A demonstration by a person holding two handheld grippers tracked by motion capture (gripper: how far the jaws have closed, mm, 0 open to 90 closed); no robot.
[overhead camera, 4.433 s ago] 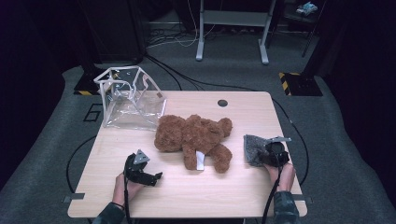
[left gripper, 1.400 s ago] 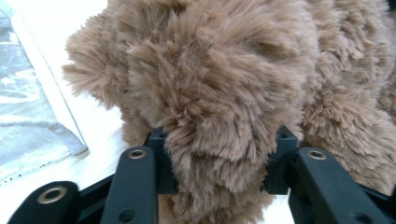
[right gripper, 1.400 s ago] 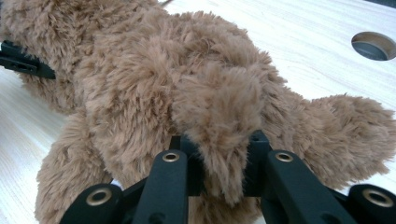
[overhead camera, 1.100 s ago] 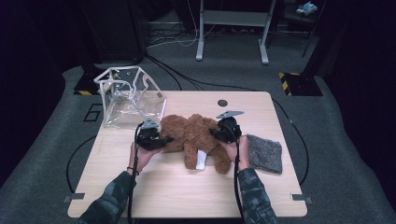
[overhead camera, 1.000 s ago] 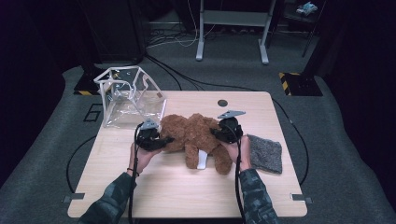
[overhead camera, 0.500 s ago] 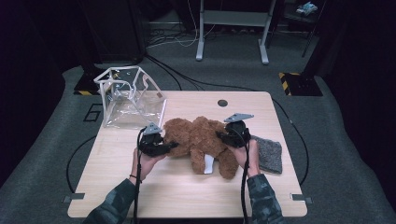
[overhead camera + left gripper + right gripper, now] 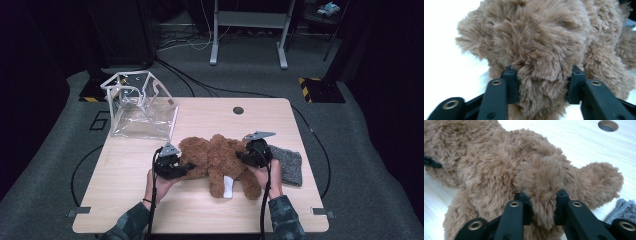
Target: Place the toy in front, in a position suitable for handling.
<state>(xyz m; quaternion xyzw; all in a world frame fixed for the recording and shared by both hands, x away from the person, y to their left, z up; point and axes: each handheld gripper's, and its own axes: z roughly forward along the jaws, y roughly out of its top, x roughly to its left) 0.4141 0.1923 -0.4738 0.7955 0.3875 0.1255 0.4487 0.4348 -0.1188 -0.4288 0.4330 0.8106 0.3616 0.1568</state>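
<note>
A brown plush teddy bear lies on the wooden table. My left gripper holds the bear's left end, a tuft of fur squeezed between its pads. My right gripper pinches a fold of fur at the bear's right side. Both pairs of jaws have just been opening a little, with the fur still pressed between them in the left gripper view and the right gripper view. A white tag shows on the bear's near side.
A clear plastic box stands at the table's far left corner. A grey cloth lies right of the bear, its edge also in the right gripper view. A round hole sits near the far edge.
Earlier both grippers were near the front edge, the right one at the grey cloth. Over the last second both, holding the bear, have dragged it toward the near edge.
</note>
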